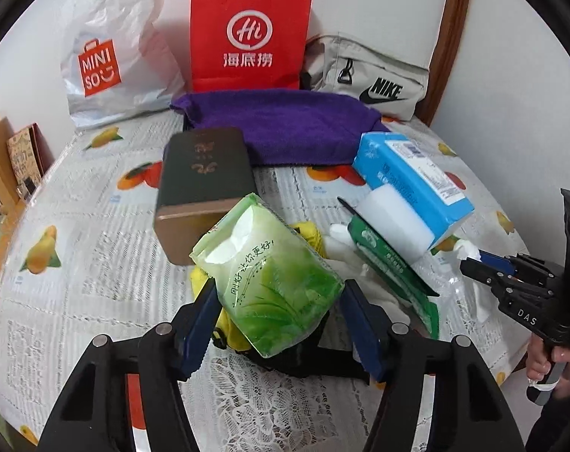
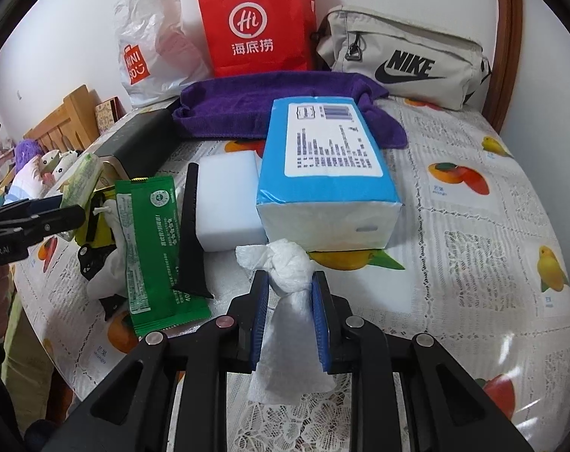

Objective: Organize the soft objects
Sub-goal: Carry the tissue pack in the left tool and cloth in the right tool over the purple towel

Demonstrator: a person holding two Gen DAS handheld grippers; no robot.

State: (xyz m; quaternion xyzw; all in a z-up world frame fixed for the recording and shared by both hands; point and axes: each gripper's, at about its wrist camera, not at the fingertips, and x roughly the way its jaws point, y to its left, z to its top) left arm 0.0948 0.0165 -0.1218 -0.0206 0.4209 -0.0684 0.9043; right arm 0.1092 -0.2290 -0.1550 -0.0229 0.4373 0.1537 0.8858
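The left gripper has its jaws around a green soft pack of tissues, one blue pad at each side of the pack; the pads look to be touching its film, so I judge it pinched, though only lightly. The right gripper has its jaws pressed on a knotted white plastic bag, the knot just ahead of the pads and the loose tail hanging behind them.

Ahead of the left jaws lie a dark green box with a gold end and a folded purple towel; beside them to the right are a green sachet, a white foam block and a blue tissue brick, all on the fruit-patterned desk.

Risks, as I judge them: the tissue pack is slick and squashy, so a shallow grip near its lower end could let it tip or slide out. Underneath it a yellow item lies close and might be dragged along. The thin bag could slip through the right jaws if tugged.
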